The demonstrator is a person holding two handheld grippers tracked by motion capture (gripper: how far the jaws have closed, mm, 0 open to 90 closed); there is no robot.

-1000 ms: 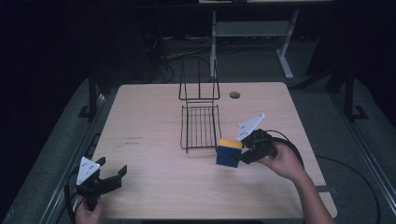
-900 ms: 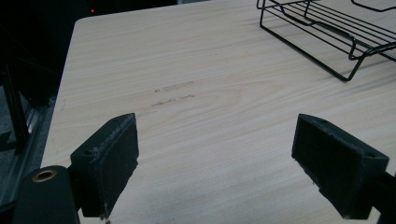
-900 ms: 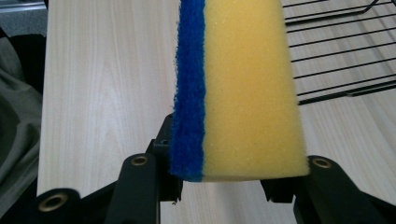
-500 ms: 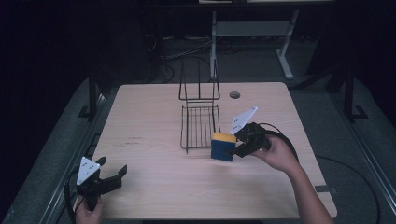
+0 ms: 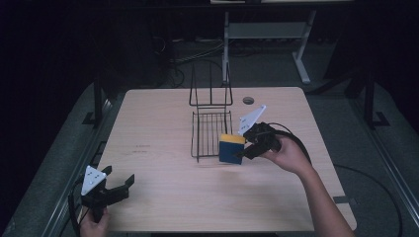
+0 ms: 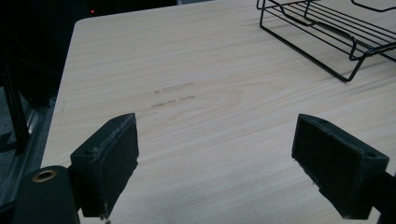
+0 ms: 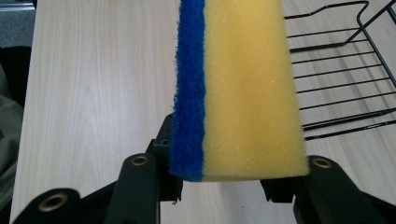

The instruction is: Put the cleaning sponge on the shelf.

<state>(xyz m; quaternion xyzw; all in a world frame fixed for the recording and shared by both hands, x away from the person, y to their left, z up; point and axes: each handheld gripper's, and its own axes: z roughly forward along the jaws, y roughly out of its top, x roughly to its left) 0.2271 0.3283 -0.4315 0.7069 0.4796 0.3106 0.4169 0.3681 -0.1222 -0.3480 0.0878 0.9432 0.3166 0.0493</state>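
Observation:
A yellow sponge with a blue scouring face (image 5: 231, 148) (image 7: 238, 88) hangs just above the table at the near right corner of a black wire rack (image 5: 211, 129). My right gripper (image 5: 240, 152) (image 7: 236, 179) is shut on it, one jaw on the blue face and one on the yellow side. In the right gripper view the rack's wires (image 7: 341, 70) lie to the right of the sponge. At the table's near left corner my left gripper (image 5: 121, 186) (image 6: 215, 163) stands open over bare wood, nothing between its pads. The rack's near corner (image 6: 345, 46) shows far off in the left gripper view.
The light wooden table (image 5: 163, 197) has a round cable hole (image 5: 248, 100) behind the rack. The rack's upright wire back (image 5: 211, 89) rises at its far end. A cable (image 5: 296, 143) loops from the right gripper. Dark floor and a white desk frame (image 5: 267, 29) lie beyond.
My right gripper has carried the sponge a little to the left and up, closer to the rack's near right corner. The left gripper has stayed put.

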